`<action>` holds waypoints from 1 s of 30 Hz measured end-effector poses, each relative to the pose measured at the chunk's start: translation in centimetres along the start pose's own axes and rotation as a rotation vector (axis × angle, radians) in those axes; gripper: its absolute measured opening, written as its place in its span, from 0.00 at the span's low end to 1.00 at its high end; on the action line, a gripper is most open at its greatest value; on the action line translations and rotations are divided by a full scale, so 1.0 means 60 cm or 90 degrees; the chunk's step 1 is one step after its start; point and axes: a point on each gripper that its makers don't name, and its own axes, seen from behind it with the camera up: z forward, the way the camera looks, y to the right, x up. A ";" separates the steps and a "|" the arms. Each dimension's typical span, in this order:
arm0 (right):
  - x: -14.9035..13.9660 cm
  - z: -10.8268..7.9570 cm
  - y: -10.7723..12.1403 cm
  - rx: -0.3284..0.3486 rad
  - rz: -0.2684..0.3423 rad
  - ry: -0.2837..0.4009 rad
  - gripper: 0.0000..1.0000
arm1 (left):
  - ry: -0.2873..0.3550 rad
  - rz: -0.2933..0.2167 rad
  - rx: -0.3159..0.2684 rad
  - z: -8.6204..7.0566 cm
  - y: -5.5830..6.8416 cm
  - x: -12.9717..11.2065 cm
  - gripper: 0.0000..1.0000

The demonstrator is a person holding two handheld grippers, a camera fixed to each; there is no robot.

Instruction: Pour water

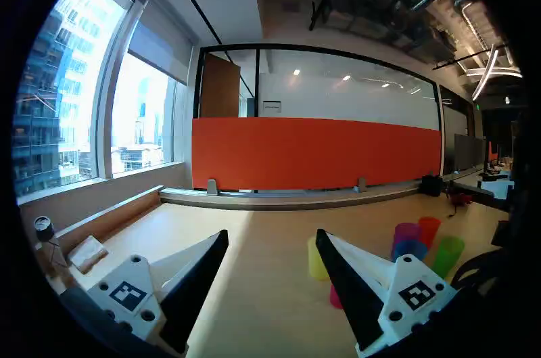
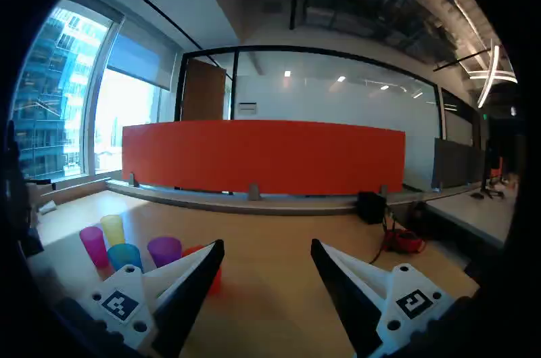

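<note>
Several coloured plastic cups stand in a cluster on the wooden table. In the left gripper view I see a yellow cup (image 1: 316, 260), a purple cup (image 1: 406, 232), an orange-red cup (image 1: 429, 229), a blue cup (image 1: 410, 250), a green cup (image 1: 448, 254) and a pink cup (image 1: 335, 297) partly behind my right finger. My left gripper (image 1: 272, 250) is open above the table, with nothing held. In the right gripper view the pink cup (image 2: 93, 244), yellow cup (image 2: 113, 229), blue cup (image 2: 124, 256), purple cup (image 2: 164, 250) and a red cup (image 2: 214, 277) sit at lower left. My right gripper (image 2: 267, 253) is open and holds nothing.
An orange partition (image 1: 314, 153) and a raised ledge run along the table's far edge. Windows lie to the left. A small dark-capped object (image 1: 44, 228) and a folded cloth (image 1: 87, 252) rest at the left edge. A black box (image 2: 370, 207) and red cable (image 2: 404, 241) sit at the right.
</note>
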 end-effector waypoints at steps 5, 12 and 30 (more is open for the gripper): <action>0.033 0.006 -0.002 0.008 0.010 0.000 0.99 | -0.009 -0.001 -0.011 0.012 0.007 0.031 0.96; 0.094 0.015 -0.002 0.019 0.007 0.010 0.99 | 0.006 0.018 -0.031 0.023 0.025 0.096 0.96; 0.239 0.025 -0.032 0.057 -0.037 0.035 0.99 | 0.034 0.034 -0.078 0.043 0.063 0.265 0.96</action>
